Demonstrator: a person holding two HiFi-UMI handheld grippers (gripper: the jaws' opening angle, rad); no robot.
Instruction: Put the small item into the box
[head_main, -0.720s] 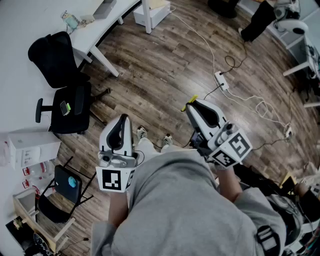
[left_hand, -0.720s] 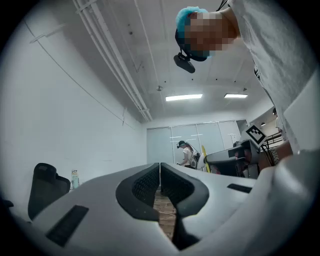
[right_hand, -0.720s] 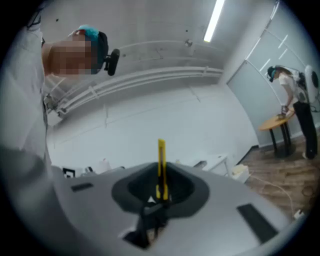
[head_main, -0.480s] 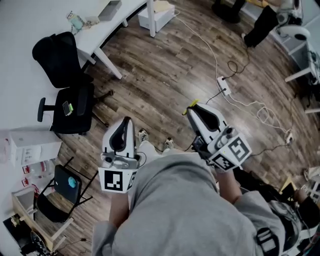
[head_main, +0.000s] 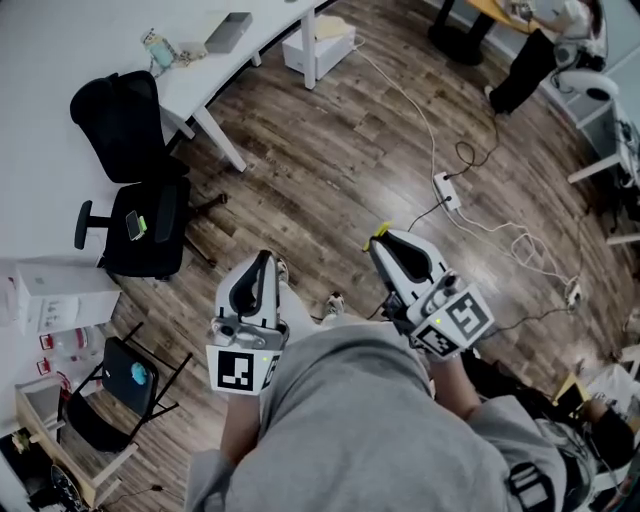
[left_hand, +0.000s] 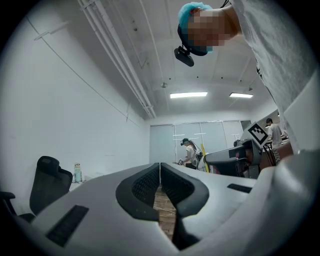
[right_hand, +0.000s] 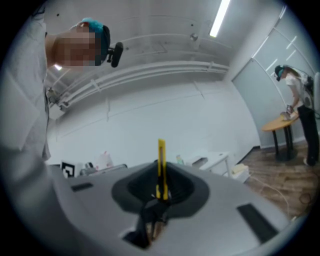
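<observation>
the small yellow utility knife (right_hand: 160, 165) stands upright, pinched between the jaws of the right gripper (head_main: 385, 241), which are closed tight on its lower part while its upper end sticks out past the tips. the left gripper (left_hand: 160, 170) is held beside it with its jaws pressed together and nothing between them, and both sit just in front of the person's grey sweatshirt (head_main: 370, 420). below them lies the wood plank floor (head_main: 330, 150), with a white power strip (head_main: 445, 190) on it, and farther left a black office chair (head_main: 125, 130) stands beside a white desk (head_main: 190, 75).
</observation>
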